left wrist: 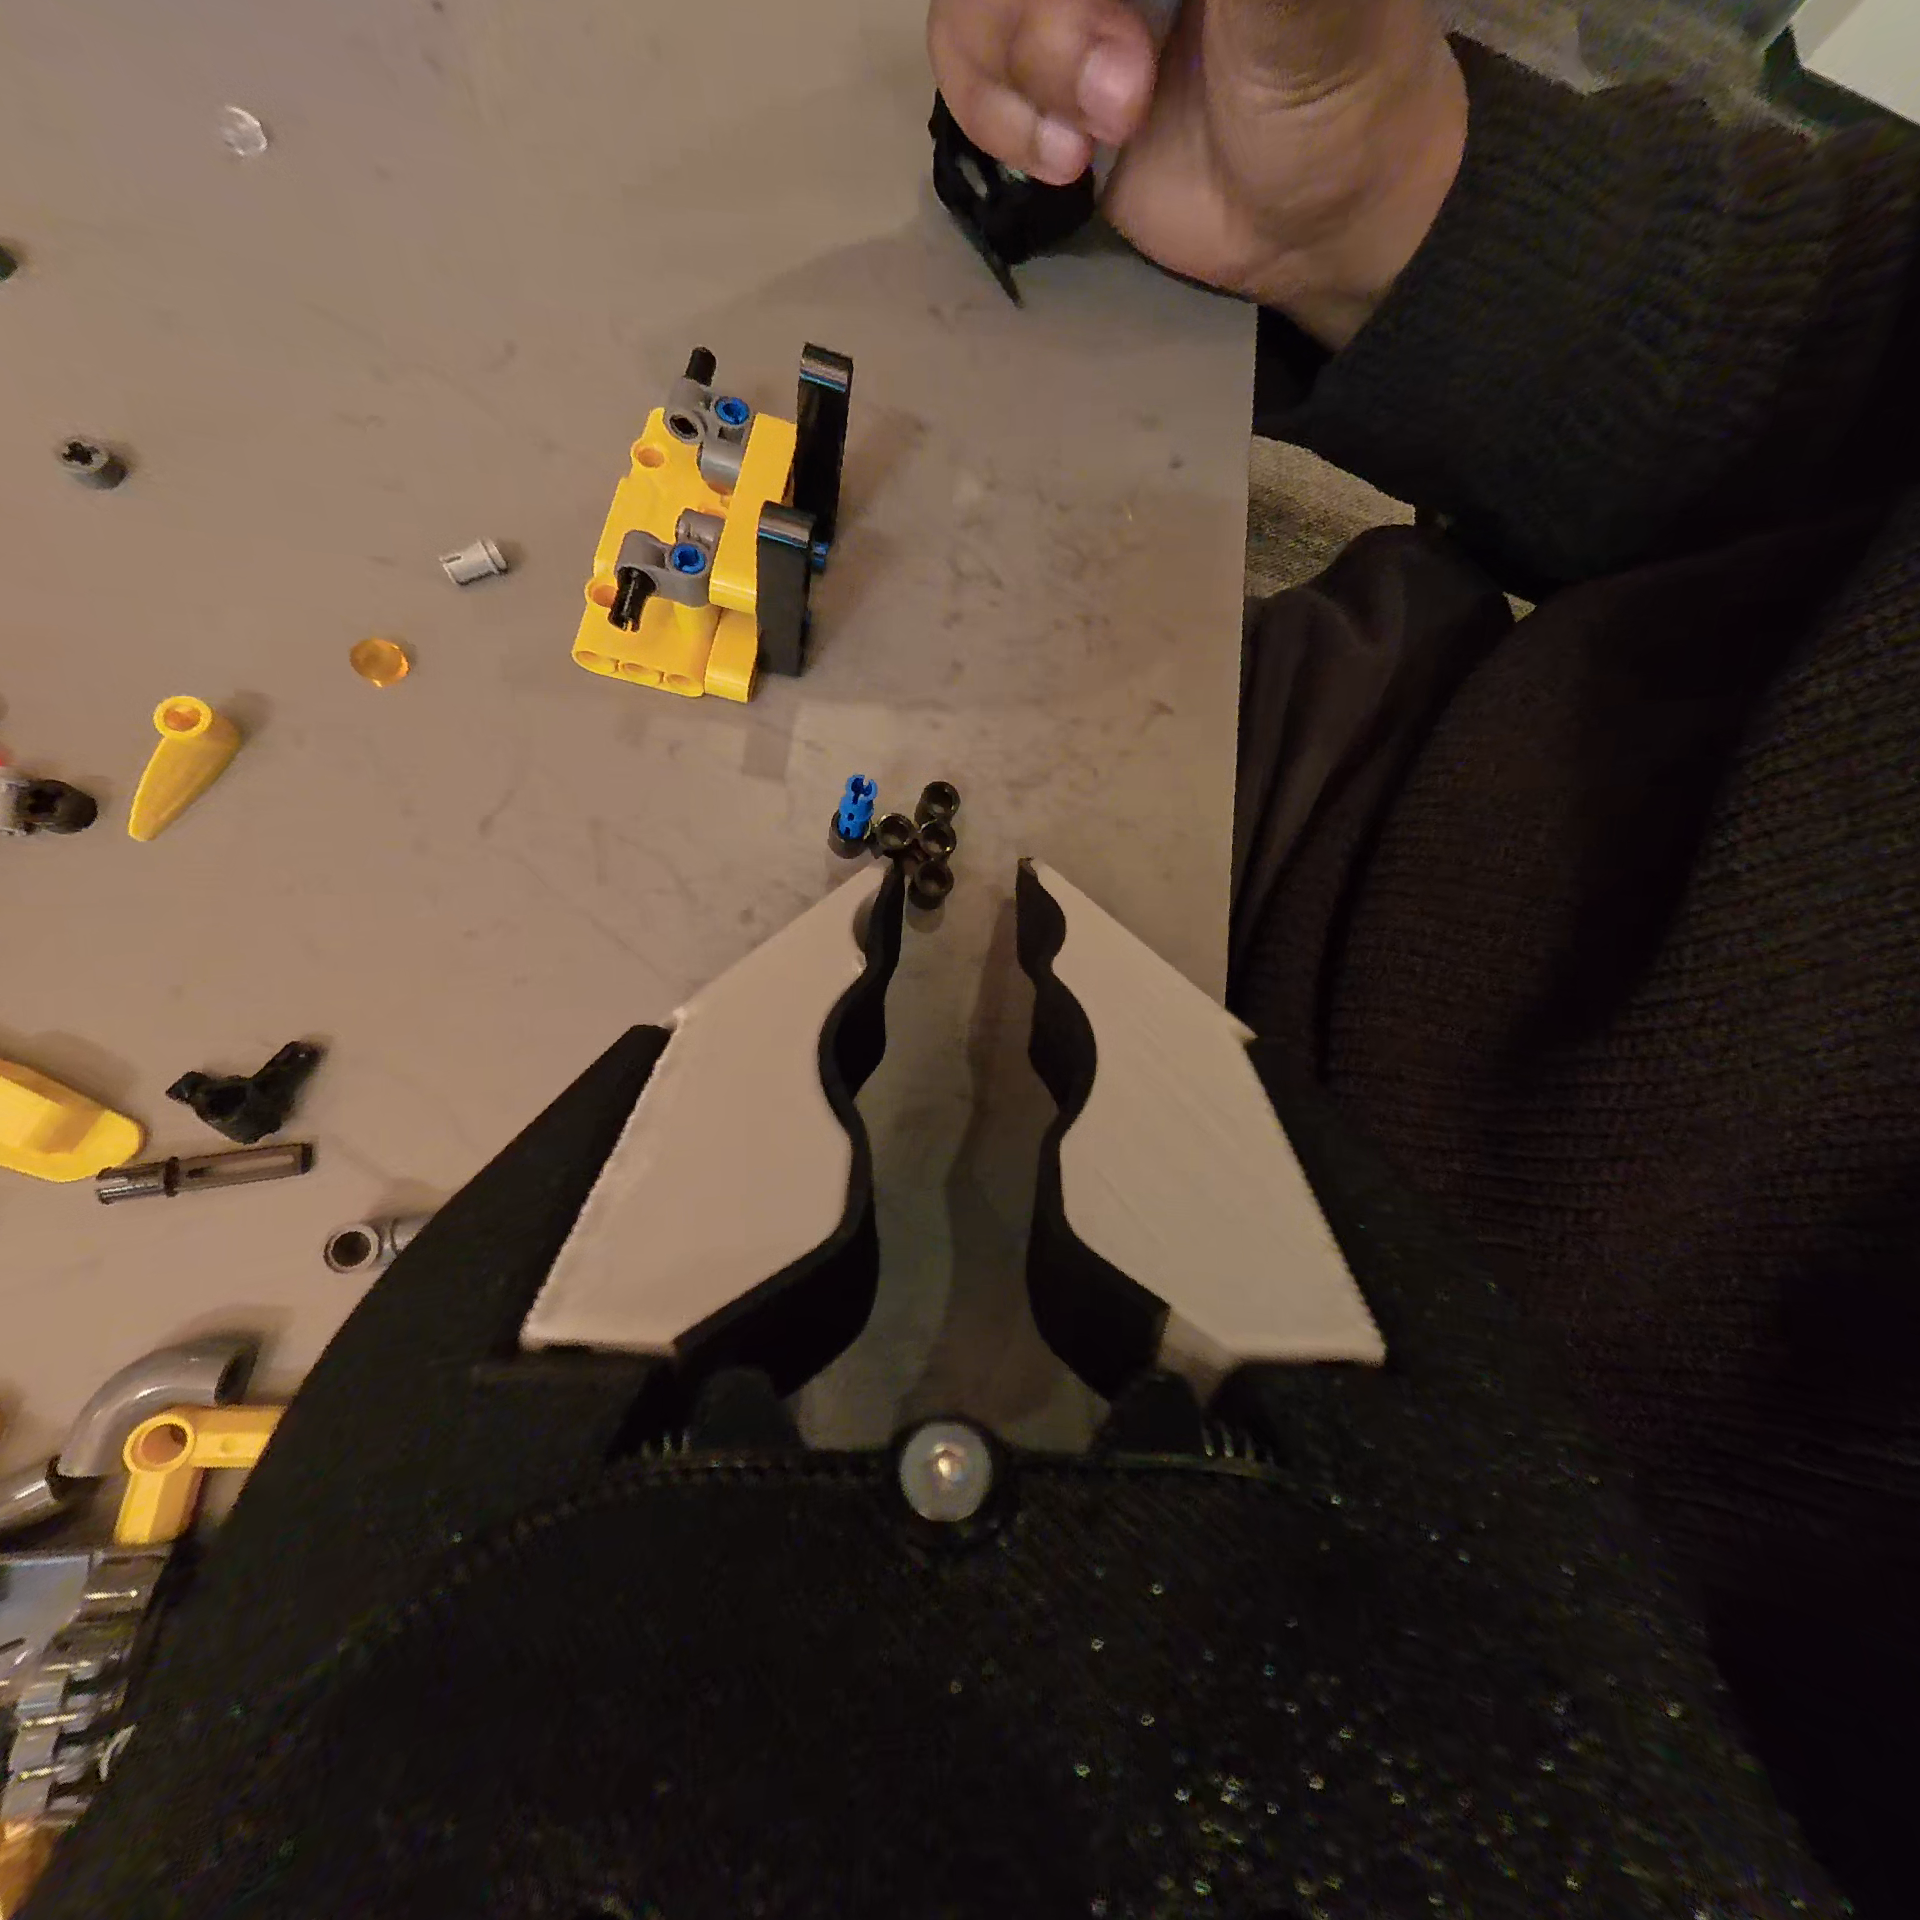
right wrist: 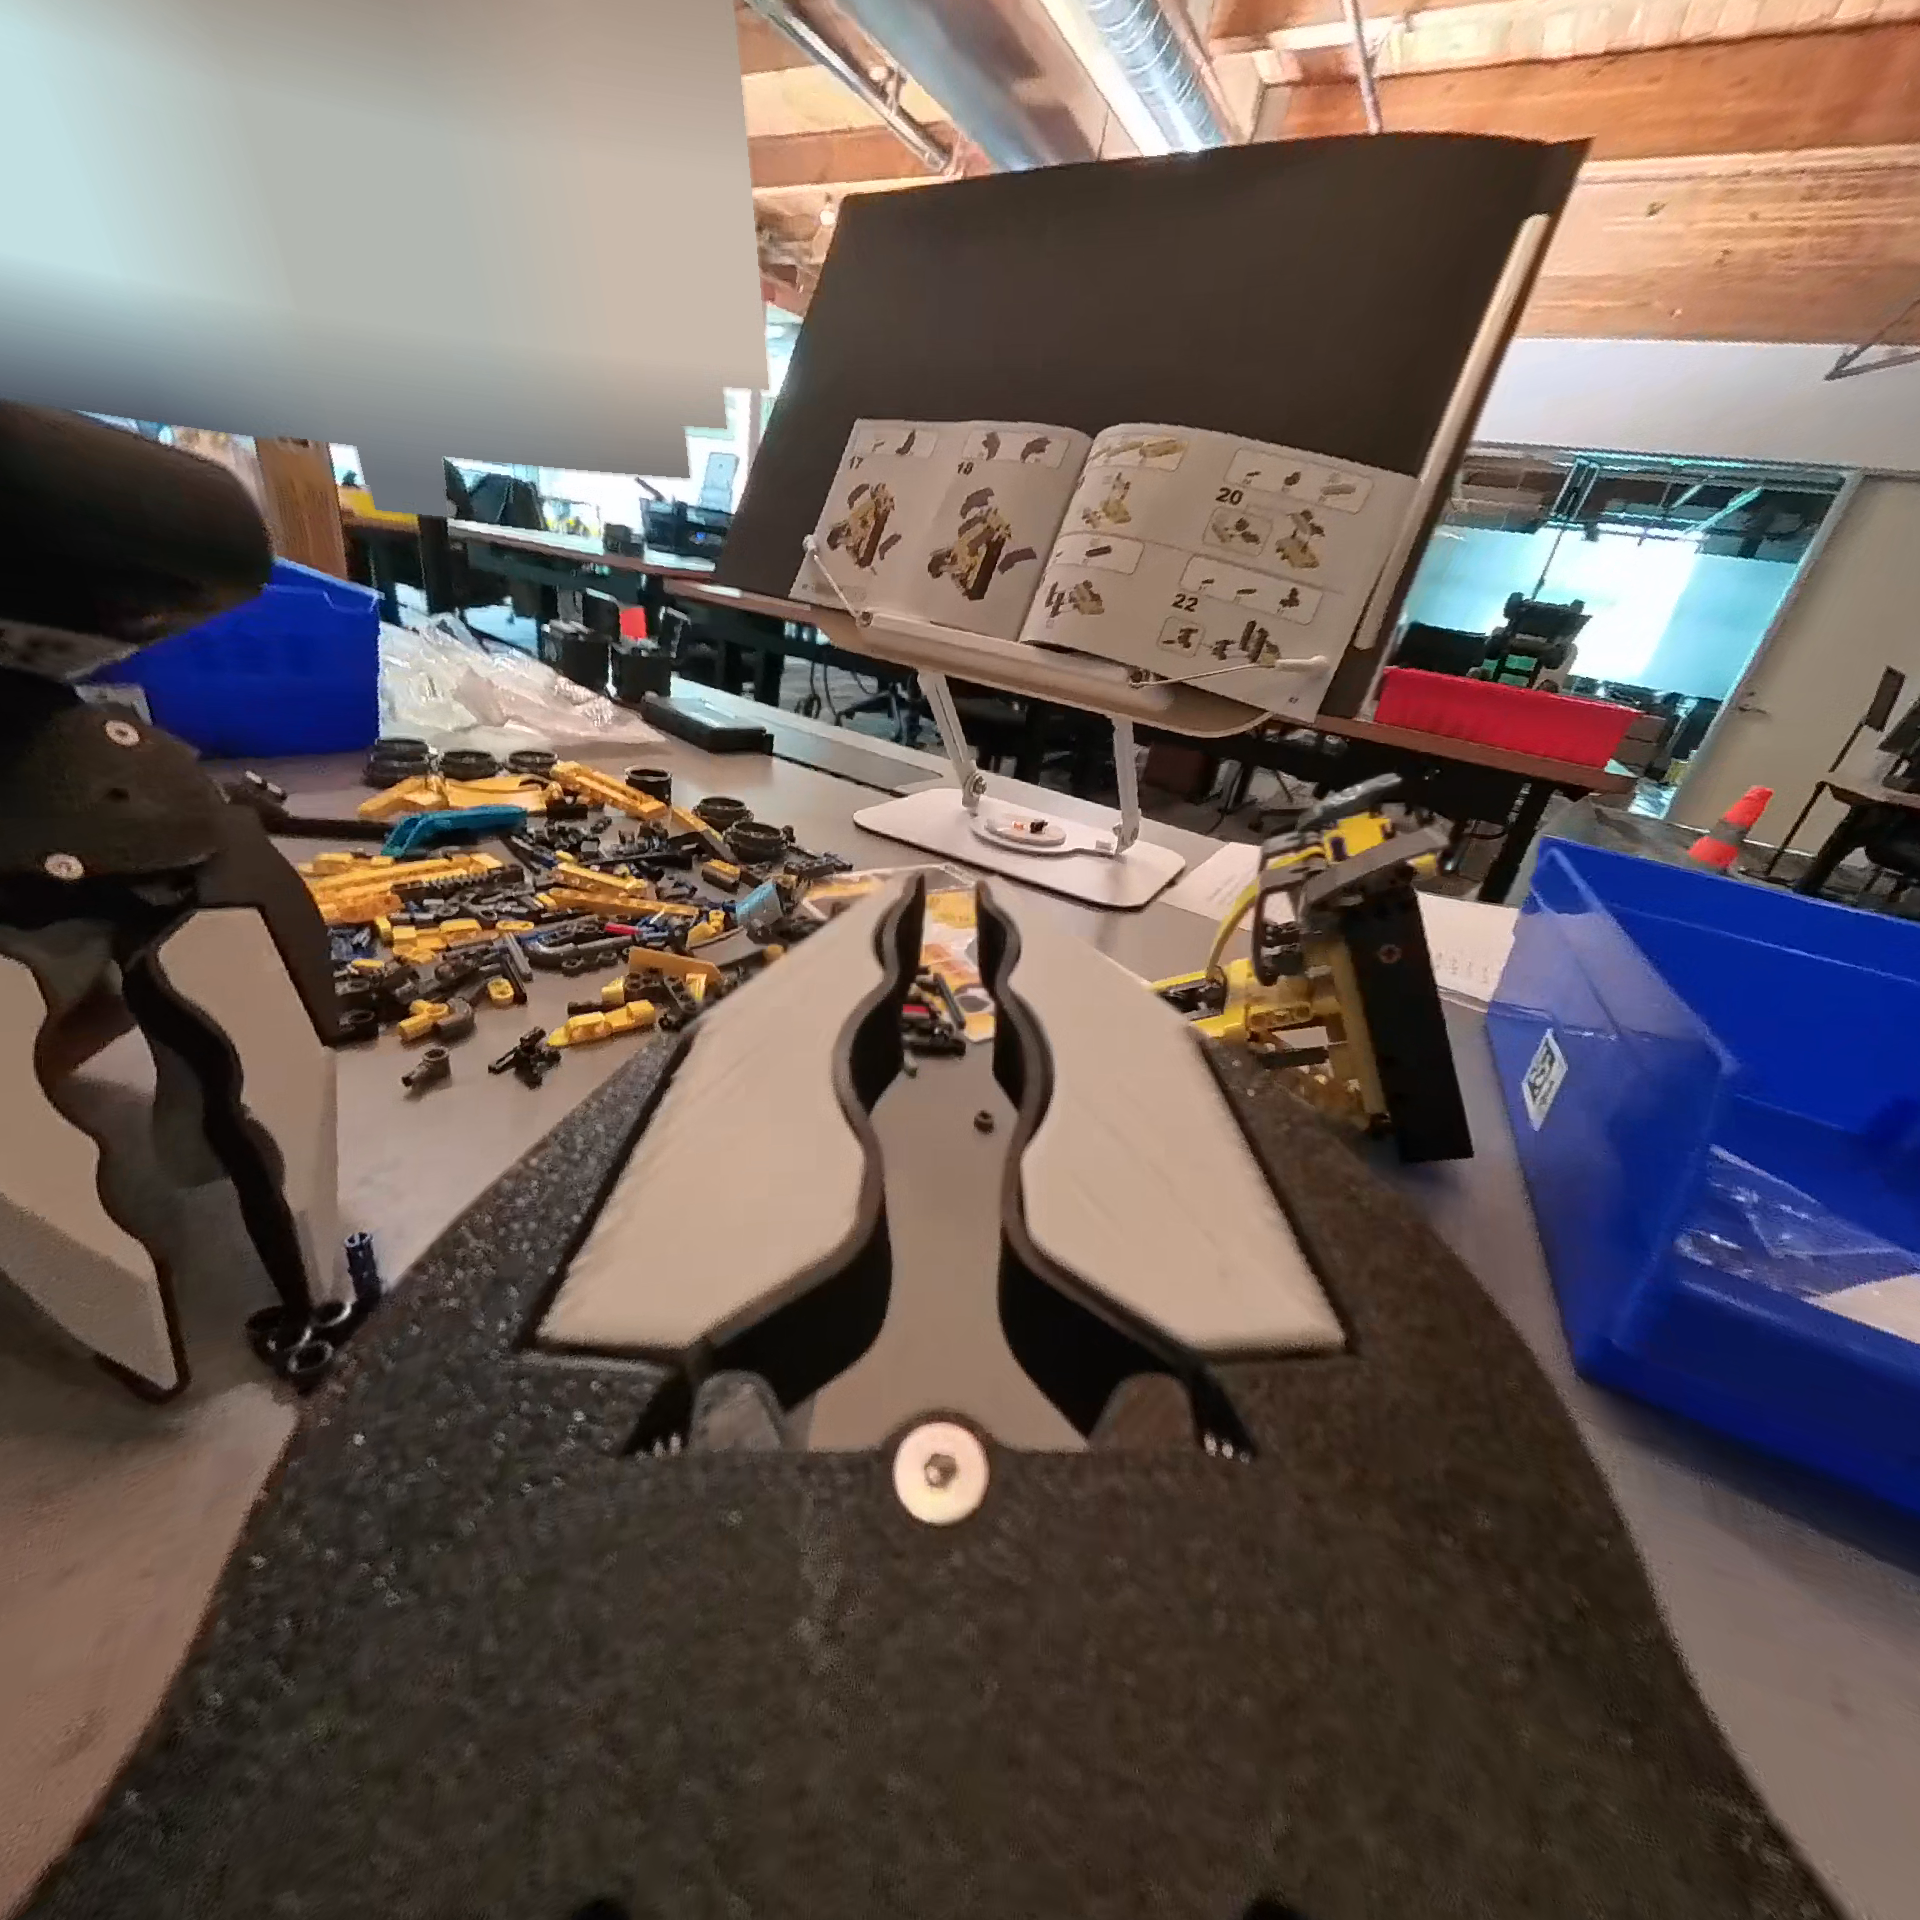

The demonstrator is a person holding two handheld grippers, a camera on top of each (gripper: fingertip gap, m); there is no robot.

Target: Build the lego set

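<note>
Risk of a nudge: your left tongs (left wrist: pixel 951 868) stand open, empty, one tip touching the small black connector (left wrist: pixel 923 836) with its blue pin (left wrist: pixel 856 805), near the surface (left wrist: pixel 1039 644) edge.
Closing off-centre could flick it off. Right tongs (right wrist: pixel 948 894), nearly closed on nothing, hover level above the surface, aimed at the parts pile (right wrist: pixel 540 914).

Grey worktop (left wrist: pixel 1039 644): yellow/black brick assembly (left wrist: pixel 717 540) mid; black connector w/ blue pin (left wrist: pixel 904 831) just nearer; loose parts (right wrist: pixel 540 935) left of assembly; book stand (right wrist: pixel 1018 842) behind; blue bin (right wrist: pixel 1714 1143) right.
</note>
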